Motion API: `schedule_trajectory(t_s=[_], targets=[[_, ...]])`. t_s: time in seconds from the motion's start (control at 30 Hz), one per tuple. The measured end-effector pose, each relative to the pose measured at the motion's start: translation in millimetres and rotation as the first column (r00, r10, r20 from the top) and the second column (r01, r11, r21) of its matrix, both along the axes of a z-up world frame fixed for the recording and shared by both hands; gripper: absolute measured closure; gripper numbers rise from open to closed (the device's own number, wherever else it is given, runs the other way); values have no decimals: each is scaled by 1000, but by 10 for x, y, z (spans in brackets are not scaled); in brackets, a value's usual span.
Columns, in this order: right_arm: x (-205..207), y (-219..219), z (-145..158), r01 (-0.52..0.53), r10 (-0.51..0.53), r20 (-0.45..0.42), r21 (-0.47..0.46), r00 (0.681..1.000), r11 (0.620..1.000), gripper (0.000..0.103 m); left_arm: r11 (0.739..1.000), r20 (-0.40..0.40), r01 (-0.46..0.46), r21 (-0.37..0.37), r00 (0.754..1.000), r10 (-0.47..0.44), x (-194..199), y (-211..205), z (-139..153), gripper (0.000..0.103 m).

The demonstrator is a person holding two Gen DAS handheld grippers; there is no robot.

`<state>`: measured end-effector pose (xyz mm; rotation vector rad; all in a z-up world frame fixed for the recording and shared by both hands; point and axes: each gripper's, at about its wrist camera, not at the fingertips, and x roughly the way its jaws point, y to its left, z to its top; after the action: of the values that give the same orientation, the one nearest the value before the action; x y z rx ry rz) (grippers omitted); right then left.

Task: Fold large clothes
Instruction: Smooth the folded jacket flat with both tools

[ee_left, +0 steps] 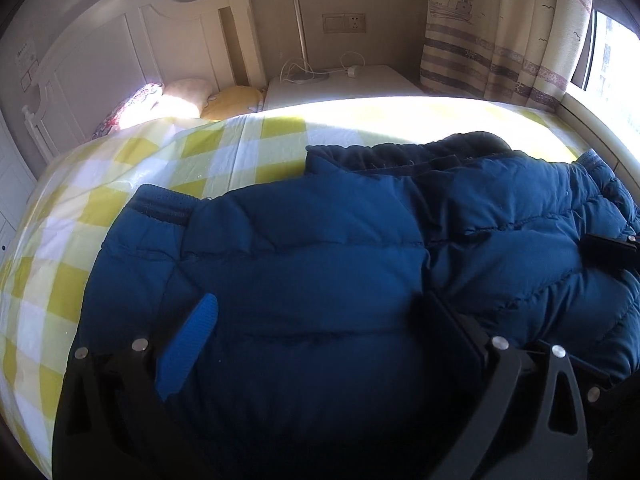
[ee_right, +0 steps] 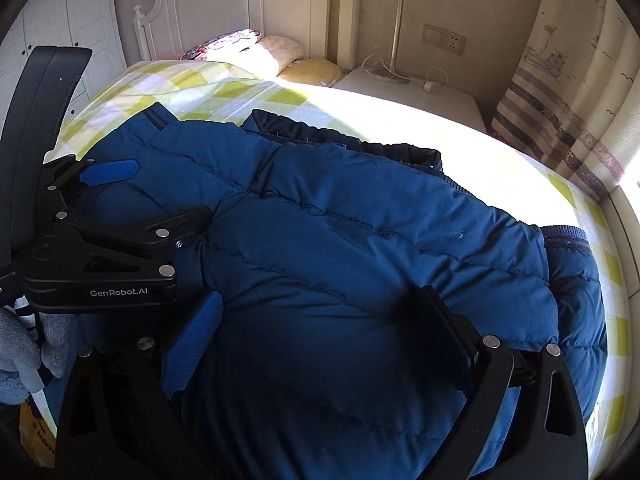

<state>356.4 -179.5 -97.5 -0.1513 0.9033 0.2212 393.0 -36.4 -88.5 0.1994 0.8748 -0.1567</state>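
A blue puffer jacket (ee_left: 304,256) lies folded in a bulky heap on a bed with a yellow-and-white checked sheet (ee_left: 120,184). Its ribbed cuff (ee_left: 160,206) points to the far left, and the dark lining shows along the far edge. My left gripper (ee_left: 320,320) is open, its fingers wide apart over the jacket's near left part. My right gripper (ee_right: 320,320) is open too, straddling the jacket (ee_right: 360,240) near its front edge. In the right wrist view the left gripper (ee_right: 172,190) shows at the left, its blue pad (ee_right: 110,172) resting on the fabric.
A white headboard (ee_left: 120,40) and pillows (ee_left: 180,96) stand at the head of the bed. Beyond it are a white nightstand (ee_left: 340,84) with a lamp and cable, a patterned curtain (ee_left: 500,32) and a bright window. A grey fleece sleeve (ee_right: 20,356) shows at the lower left.
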Motion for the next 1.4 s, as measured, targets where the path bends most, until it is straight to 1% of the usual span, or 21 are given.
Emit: schedule_trajectory(t_s=[0.1,0.17,0.23,0.33,0.4,0.43,0.47,0.5,0.57,0.63,0.73,0.8,0.9,0.93,0.97,1.03,1.13,1.2,1.3,1.33,1.4], targets=[[-55,-16,37,14,-14,22,-2,1000,1000,12,1000,4,2,-4,1000,-2,-29,17,19,2],[-121,-157,136,69,-70,58,15,996,997,13,1000,35,-21,9,999,21,-91,113,118,2],[-189,-417,230,144,-146,93,25,985,989,12,999,77,-35,41,997,31,-176,268,222,2],[-205,-925,204,251,-254,68,40,965,967,12,994,59,-98,52,994,95,-185,648,245,2],[-224,-1215,101,297,-301,29,105,953,949,11,989,9,-146,2,989,146,-131,939,173,2],[-239,-1320,54,304,-310,16,153,950,940,11,986,-22,-157,-59,988,156,-110,1071,129,2],[-255,-1359,32,305,-313,14,183,950,935,11,980,-40,-163,-111,986,160,-99,1154,105,2],[-257,-1347,21,305,-314,18,179,949,935,11,978,-41,-170,-119,985,167,-88,1172,96,2],[-222,-1273,1,306,-313,27,133,949,943,11,982,-23,-174,-67,985,173,-79,1091,82,2],[-203,-1277,-18,304,-310,25,136,950,943,9,985,-5,-173,-17,985,173,-74,997,59,2],[-217,-1351,-32,297,-307,20,198,952,934,9,983,-12,-174,-51,985,174,-75,1042,60,2],[-229,-1363,-20,297,-308,22,208,951,932,9,981,-18,-178,-73,984,177,-73,1072,62,2],[-299,-1255,89,322,-334,70,138,940,937,9,980,22,-200,-9,979,201,-131,989,122,2],[-365,-1192,155,321,-333,106,114,937,940,9,979,54,-204,25,978,202,-197,927,173,3],[-433,-1113,224,306,-319,135,106,938,946,9,983,66,-184,28,981,182,-266,862,223,3],[-574,-947,366,252,-271,172,124,947,960,8,991,58,-128,-24,990,129,-413,724,313,3],[-709,-590,482,143,-165,190,122,968,982,8,998,59,-47,-36,997,49,-609,398,354,3],[-738,-329,435,71,-84,175,75,981,995,8,1000,61,6,-21,998,-4,-699,172,290,3],[-680,-11,138,9,-5,127,-33,992,999,5,999,91,1,49,996,-6,-728,7,102,2],[-686,17,90,13,-6,156,-46,988,999,5,999,95,0,41,995,-4,-714,20,72,2],[-646,-12,51,13,-9,146,-22,989,1000,5,1000,76,1,1,997,-1,-678,60,31,2]])
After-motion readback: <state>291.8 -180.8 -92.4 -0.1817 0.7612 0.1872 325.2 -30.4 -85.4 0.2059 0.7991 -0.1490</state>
